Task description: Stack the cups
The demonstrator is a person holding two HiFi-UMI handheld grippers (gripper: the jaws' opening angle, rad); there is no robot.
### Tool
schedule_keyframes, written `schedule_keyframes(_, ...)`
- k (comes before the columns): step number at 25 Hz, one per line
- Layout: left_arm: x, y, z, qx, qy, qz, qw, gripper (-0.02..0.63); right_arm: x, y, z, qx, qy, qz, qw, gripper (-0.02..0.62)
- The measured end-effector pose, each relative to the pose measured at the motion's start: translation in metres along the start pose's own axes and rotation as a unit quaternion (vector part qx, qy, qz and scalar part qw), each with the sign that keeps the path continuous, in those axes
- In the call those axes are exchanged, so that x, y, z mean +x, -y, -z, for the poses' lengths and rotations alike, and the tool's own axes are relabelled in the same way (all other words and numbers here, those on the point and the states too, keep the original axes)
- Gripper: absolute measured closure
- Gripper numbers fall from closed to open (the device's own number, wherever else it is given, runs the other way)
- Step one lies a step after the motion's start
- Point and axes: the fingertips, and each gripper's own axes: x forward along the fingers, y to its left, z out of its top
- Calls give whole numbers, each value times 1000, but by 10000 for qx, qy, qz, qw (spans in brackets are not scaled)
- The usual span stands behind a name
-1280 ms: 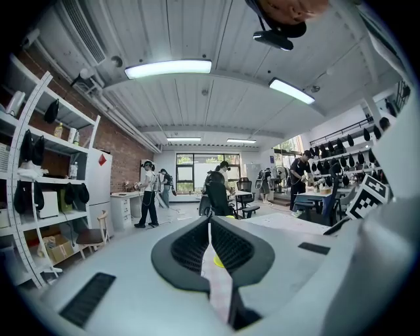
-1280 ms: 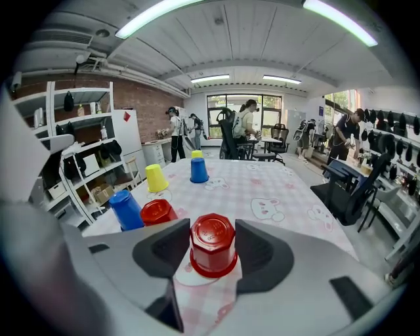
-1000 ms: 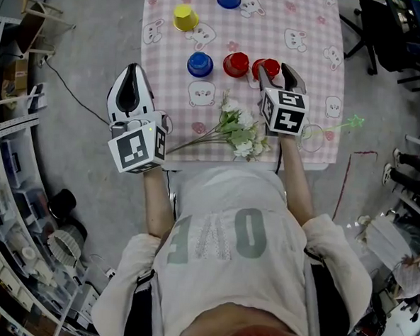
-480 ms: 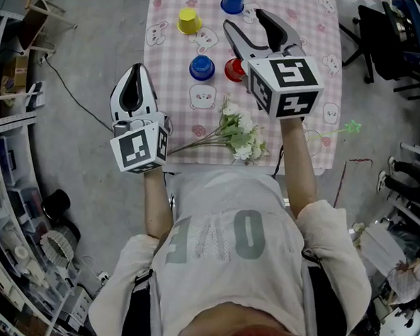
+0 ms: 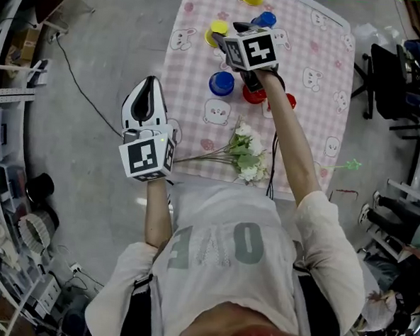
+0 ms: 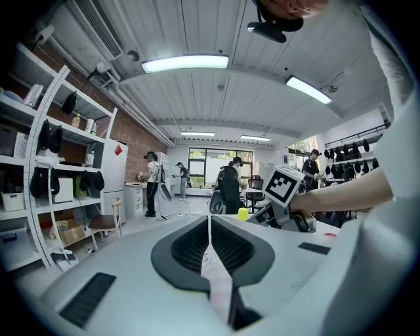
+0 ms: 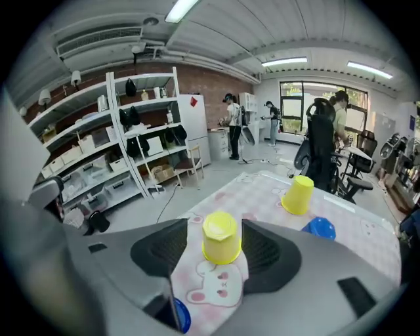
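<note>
Cups stand upside down and apart on a table (image 5: 320, 99) draped in pink checked cloth printed with cartoon animals, as a person in a pale T-shirt stretches the right gripper (image 5: 227, 31) across it. Its jaws stand wide apart on either side of a yellow cup (image 7: 221, 238) toward the table's far left. The cup rests on its rim between the pads with a sliver of cloth showing on each side, so nothing is gripped. Beyond it sit a second yellow cup (image 7: 298, 195) and a blue cup (image 7: 319, 228). Closer to the person, another blue cup (image 5: 221, 83) stands just left of the outstretched arm. A red cup (image 5: 254, 97) peeks out at the arm's left side and a second red cup (image 5: 290, 101) at its right. A spray of white flowers (image 5: 243, 151) lies by the table's near edge. The left gripper (image 5: 149, 89) hangs over the floor just off the table's left side, jaws pressed together with nothing between them, pointing into a workshop of shelves (image 6: 59, 170) and distant people (image 6: 152, 184).
</note>
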Motion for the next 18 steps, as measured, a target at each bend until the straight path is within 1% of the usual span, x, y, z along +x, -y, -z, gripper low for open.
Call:
schedule_keyframes(4,3,-19,12,-81,-118,-215,9997,572,29,7,3,165,-245,20,9996,342)
schedule_keyframes(7,4,-29,16,-127,-181,-316,9993,572,37,11,8,104,-410,125,9990,347)
schedule_keyframes(8,5,-31,17,-137,-196,-333,9992,572,38,12,7,85,-418,156,9990,368)
schedule_keyframes(10,7,-33,20,-153,-217,-351,9990,572,35,12,5,79,-358,156,9992,371)
schedule_keyframes(13,10,-31,23,-150,-221,-320,9991,572,14,8,-5,0,-115,126,9999,371)
schedule_keyframes(16,13,-26,20,-133,-180,-233,9995,572,-27,-1,-13,-153,121,39,9998,371)
schedule_keyframes(18,14,-22,17,-108,-144,-174,9997,572,-58,-7,-8,-261,181,13,9995,371)
